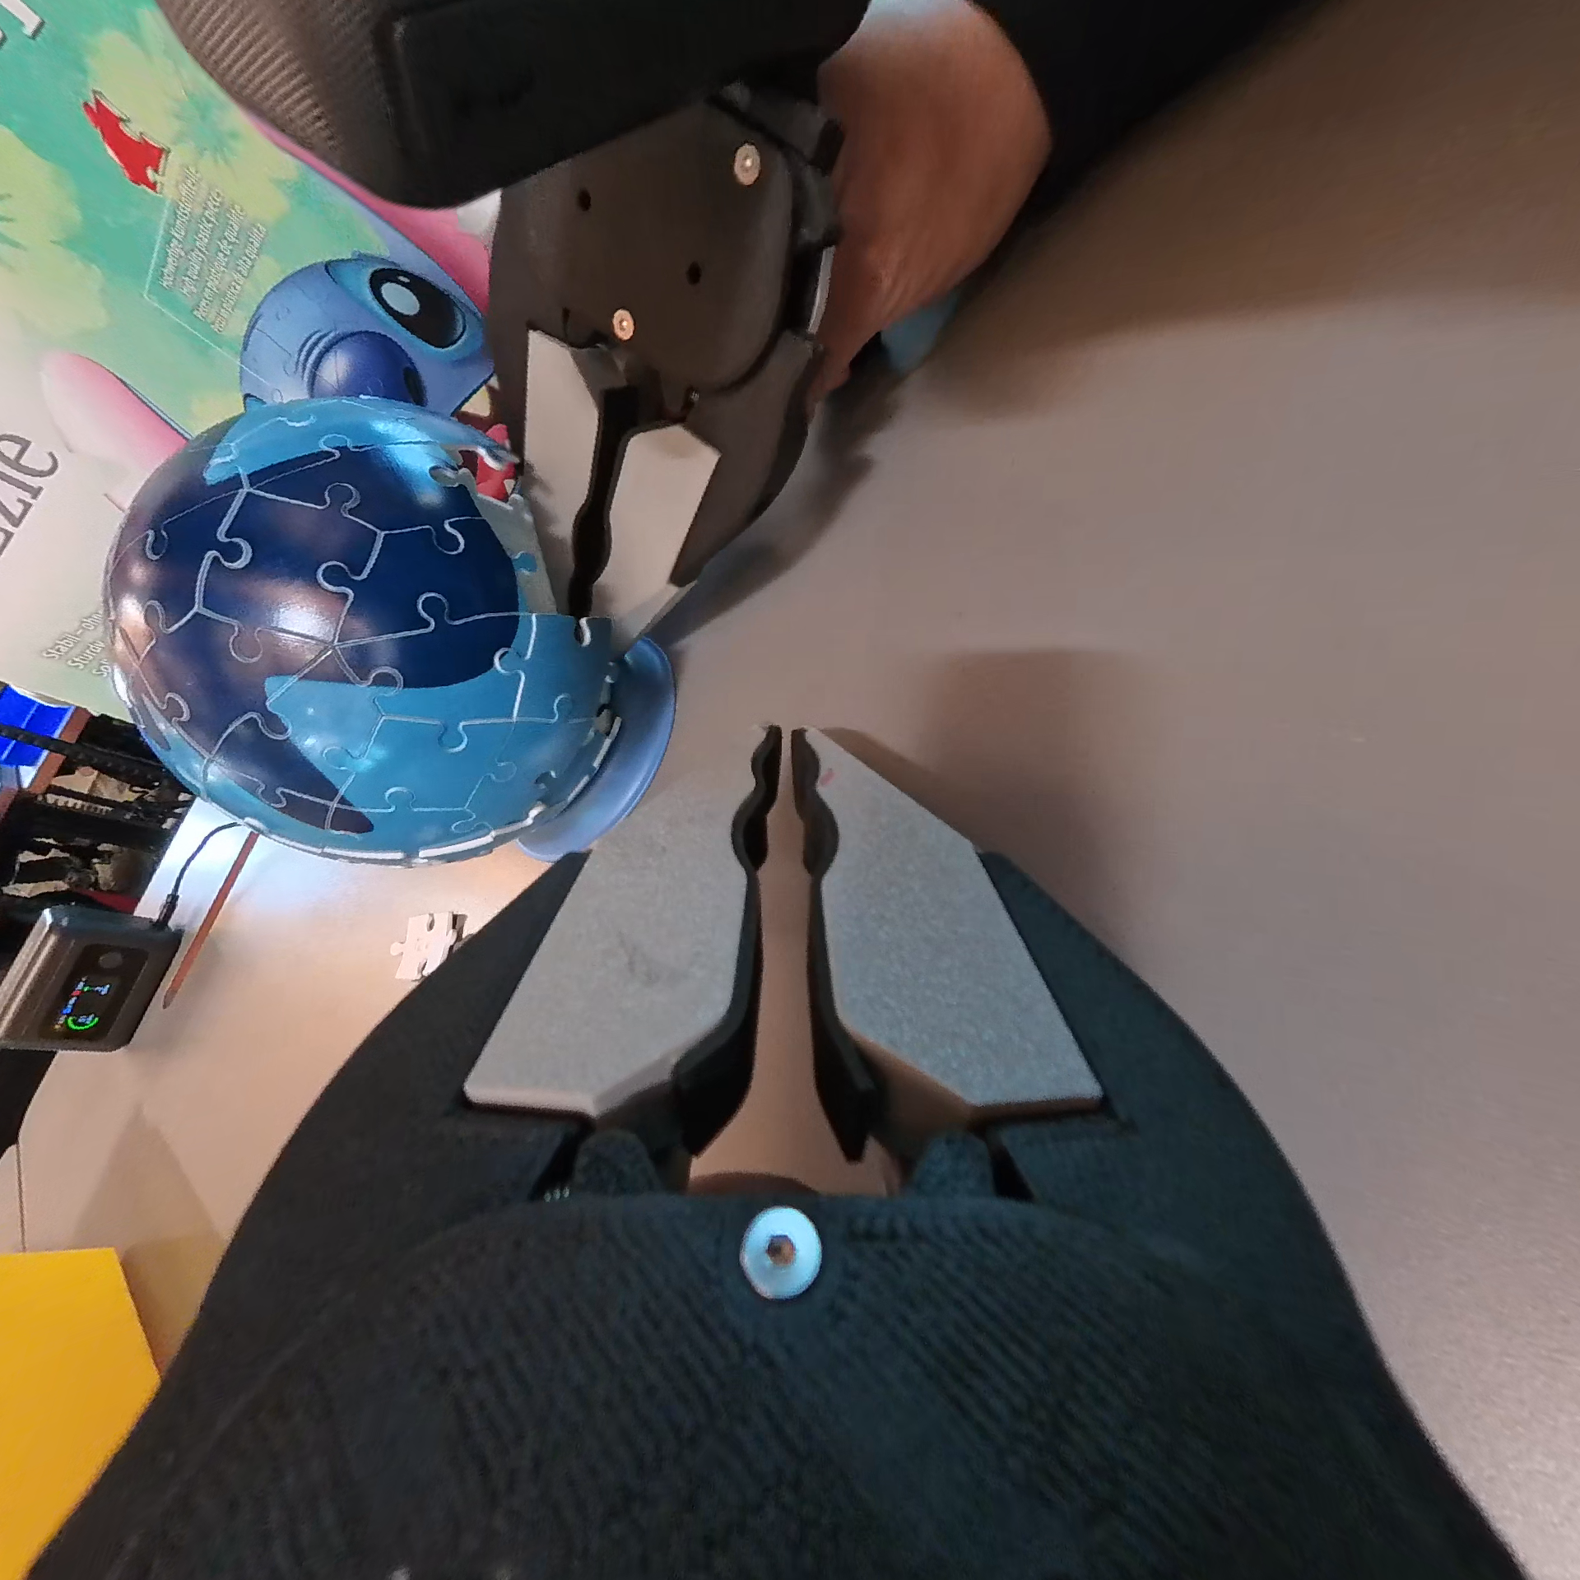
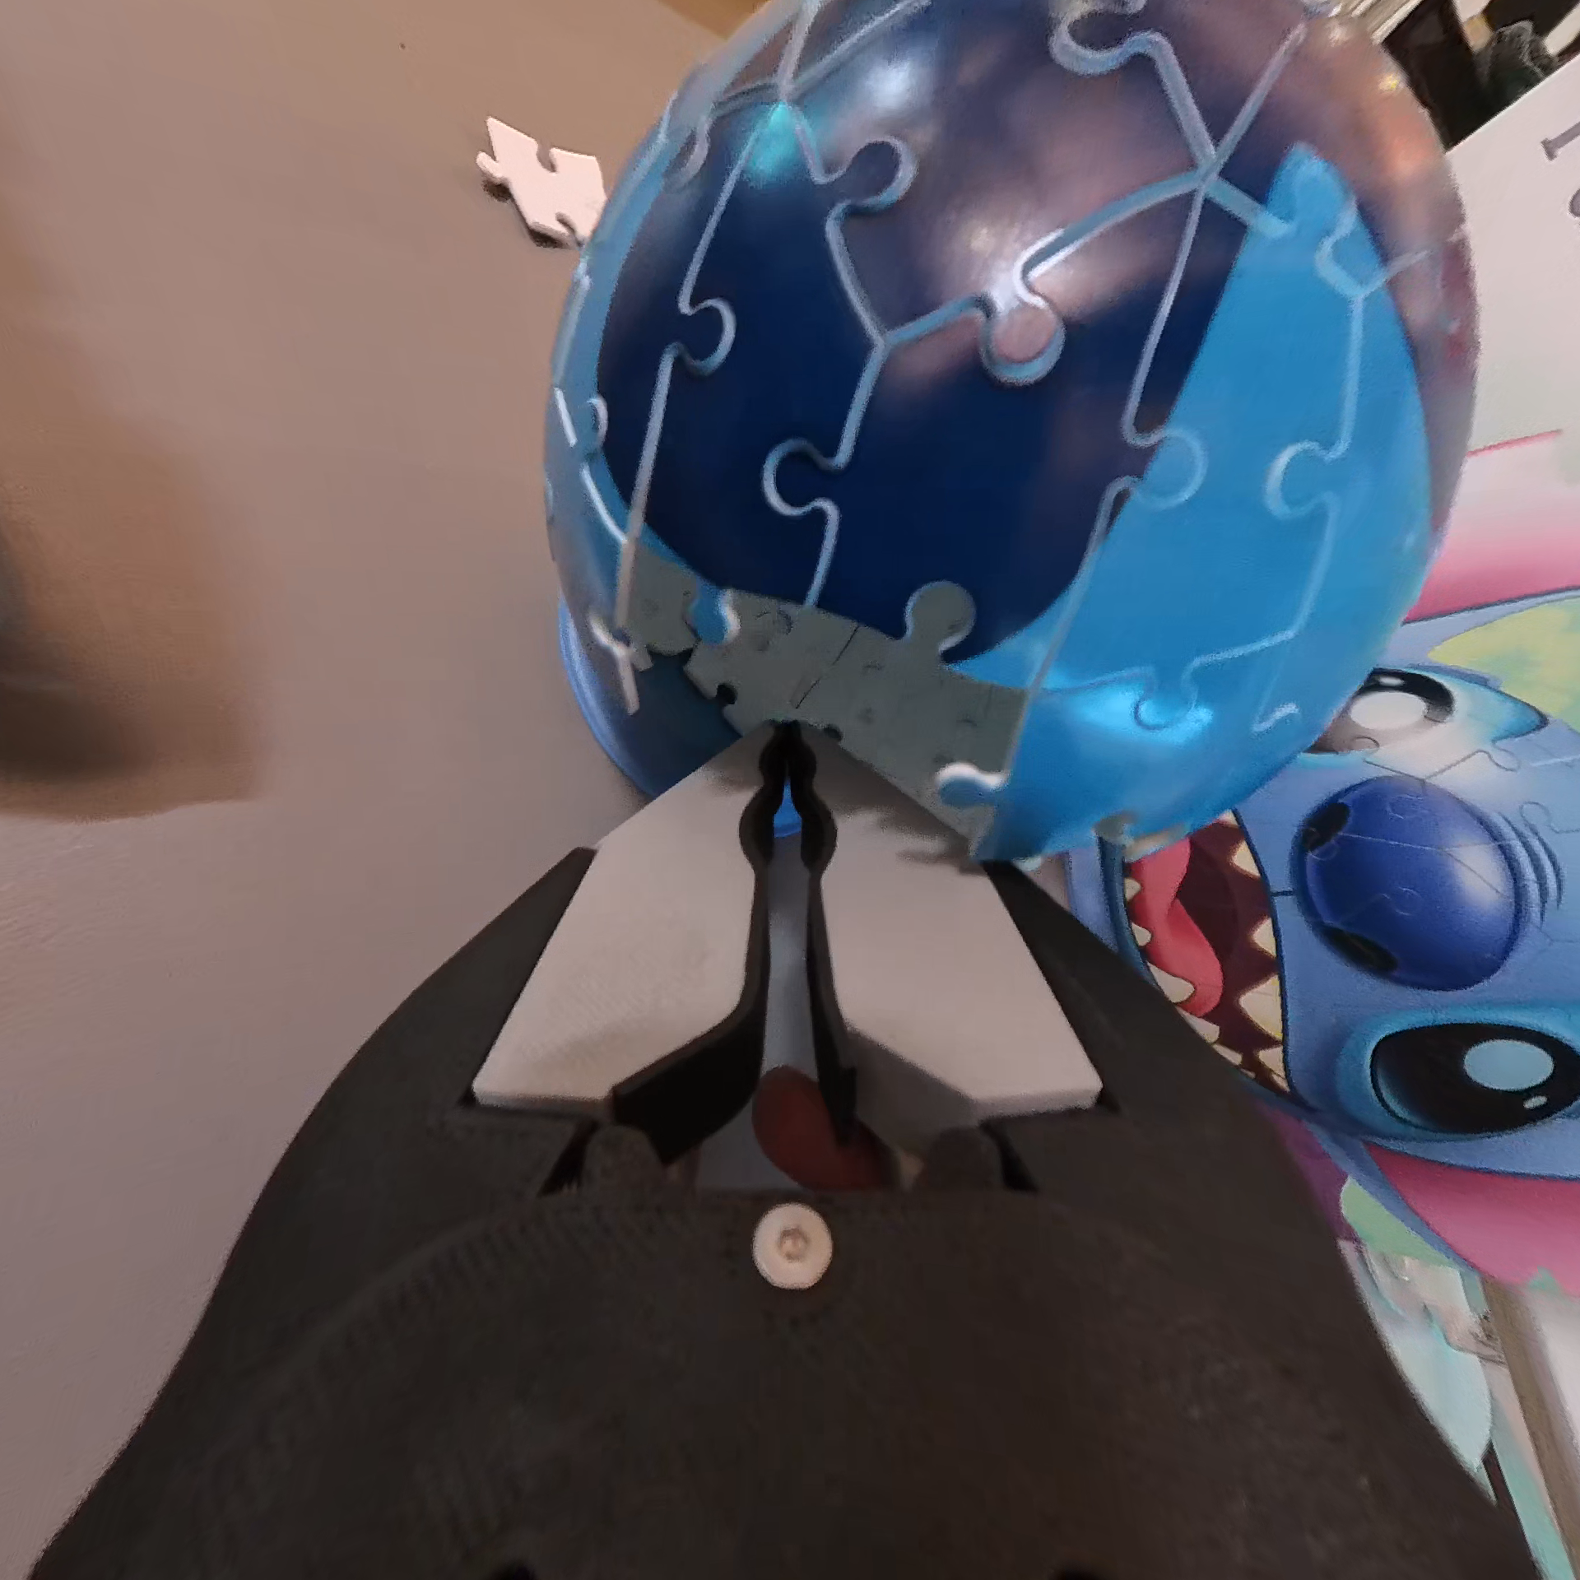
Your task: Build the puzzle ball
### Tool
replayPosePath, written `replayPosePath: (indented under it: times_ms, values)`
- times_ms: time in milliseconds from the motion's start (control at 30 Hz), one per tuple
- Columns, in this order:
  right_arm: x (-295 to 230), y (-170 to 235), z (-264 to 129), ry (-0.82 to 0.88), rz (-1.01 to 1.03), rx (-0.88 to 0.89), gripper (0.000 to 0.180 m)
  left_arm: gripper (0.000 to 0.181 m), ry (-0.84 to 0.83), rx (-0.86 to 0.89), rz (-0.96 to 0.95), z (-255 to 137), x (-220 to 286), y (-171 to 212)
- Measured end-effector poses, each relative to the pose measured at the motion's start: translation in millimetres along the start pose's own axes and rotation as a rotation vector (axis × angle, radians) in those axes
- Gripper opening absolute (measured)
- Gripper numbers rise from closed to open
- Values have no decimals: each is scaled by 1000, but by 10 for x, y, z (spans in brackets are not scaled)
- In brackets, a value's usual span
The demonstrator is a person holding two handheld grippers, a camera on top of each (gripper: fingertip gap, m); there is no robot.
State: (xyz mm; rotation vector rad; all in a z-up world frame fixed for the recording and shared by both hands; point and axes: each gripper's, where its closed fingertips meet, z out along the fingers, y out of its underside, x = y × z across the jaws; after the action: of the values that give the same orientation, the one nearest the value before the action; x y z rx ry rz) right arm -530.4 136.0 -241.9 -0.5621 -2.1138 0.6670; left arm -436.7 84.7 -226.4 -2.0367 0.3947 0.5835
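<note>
The puzzle ball [image 2: 1009, 410] sits on its blue stand [image 1: 633, 752] on the counter [image 1: 1197, 598], with a gap in its shell. The right gripper [image 2: 788, 735] has its jaws clenched, tips touching the gap's edge (nothing visibly held). The left gripper [image 1: 785, 737], clenched and empty, hovers just right of the stand.

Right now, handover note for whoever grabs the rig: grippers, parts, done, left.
Left gripper: shut, nothing held, over the bare table, clear of the ball.
Right gripper: shut, tips at the edge of the gap in the puzzle ball; whether it pinches a piece I cannot tell.
Ball: mostly assembled, sits on its blue stand, in front of the puzzle box.
Loose white piece lies on the table beside the ball.
Left: close the gap on the ball's side; the loose piece probably belongs there.
</note>
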Motion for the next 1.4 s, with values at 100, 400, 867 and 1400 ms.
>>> replayPosePath:
  times_ms: [100,400,867,1400]
  values:
    - [-21,-1,-34,-14,6,9,0,0,1,1,1,-11,6,-4]
    - [61,-63,-18,-33,70,51,0,0,2,-5,-3,-1,2,4]
    - [70,-194,-562,-143,165,325,0,0,4,14,-14,-30,11,-18]
    - [105,-86,-723,-139,199,332,0,0,-116,-16,-230,-125,-375,163]
